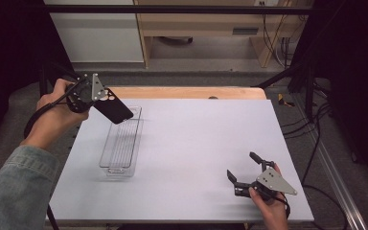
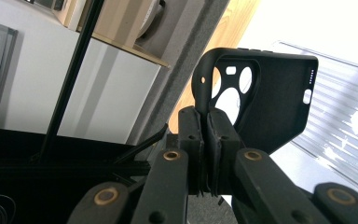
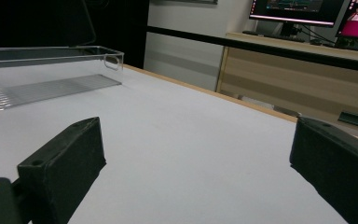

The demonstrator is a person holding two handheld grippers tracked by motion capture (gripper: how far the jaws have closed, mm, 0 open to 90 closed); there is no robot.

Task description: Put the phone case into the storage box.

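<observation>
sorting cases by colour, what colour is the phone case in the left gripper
Black, matte; the phone case shows best in the left gripper view.

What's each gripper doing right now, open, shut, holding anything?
Left gripper: shut on the black soft plastic phone case, above the clear plastic tray.
Right gripper: open, holding nothing.

Bright even overhead light, dark edges, soft shadows, slight blur, near fingers unfocused

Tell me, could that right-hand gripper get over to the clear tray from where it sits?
Probably yes. The right gripper rests open on the table, with bare surface between it and the clear tray. Only the phone case in the left gripper hangs above the tray's far end.
</observation>
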